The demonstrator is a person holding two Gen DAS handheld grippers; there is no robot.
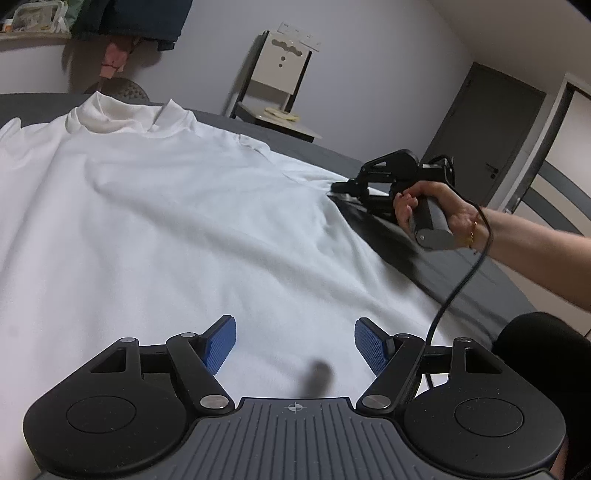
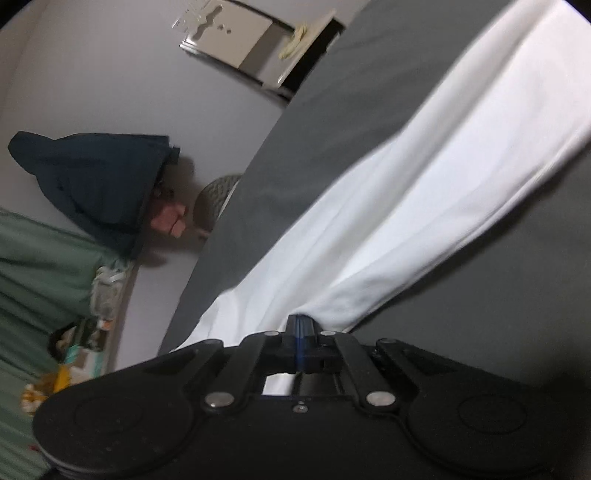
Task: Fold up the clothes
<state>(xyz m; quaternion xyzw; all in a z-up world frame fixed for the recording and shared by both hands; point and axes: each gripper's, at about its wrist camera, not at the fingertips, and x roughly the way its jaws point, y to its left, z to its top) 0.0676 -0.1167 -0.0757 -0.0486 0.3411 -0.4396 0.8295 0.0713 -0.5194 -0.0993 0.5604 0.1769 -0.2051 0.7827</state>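
The white shirt (image 1: 155, 206) lies spread flat on a dark grey bed (image 1: 461, 266), collar (image 1: 125, 118) at the far end from the left claw (image 1: 295, 350), so that the body is laid out for folding. It fills nearly all the ground ahead of that claw and runs under it.

The right claw (image 2: 301, 325) has its blue pads pressed together on the shirt's edge: in the right wrist view the white cloth bunches into the closed tips and streams away from them in long folds, which suggests the cloth is pinched there so that side can be lifted and carried over the body. In the left wrist view the same claw (image 1: 338, 188) sits low at the shirt's right-hand border, ahead and to the right of the left claw, held by the person's hand (image 1: 436, 210) with a cable trailing from it.

The left claw hangs over the near part of the shirt with its blue pads (image 1: 221, 343) well apart and nothing between them. Whether the pads touch the cloth cannot be told. Judged from its place, it is ready to take the near hem, or to hold the body down.

Beyond the bed, far ahead of the left claw, a chair (image 1: 280, 81) stands against the wall and a dark jacket (image 1: 147, 22) hangs up.
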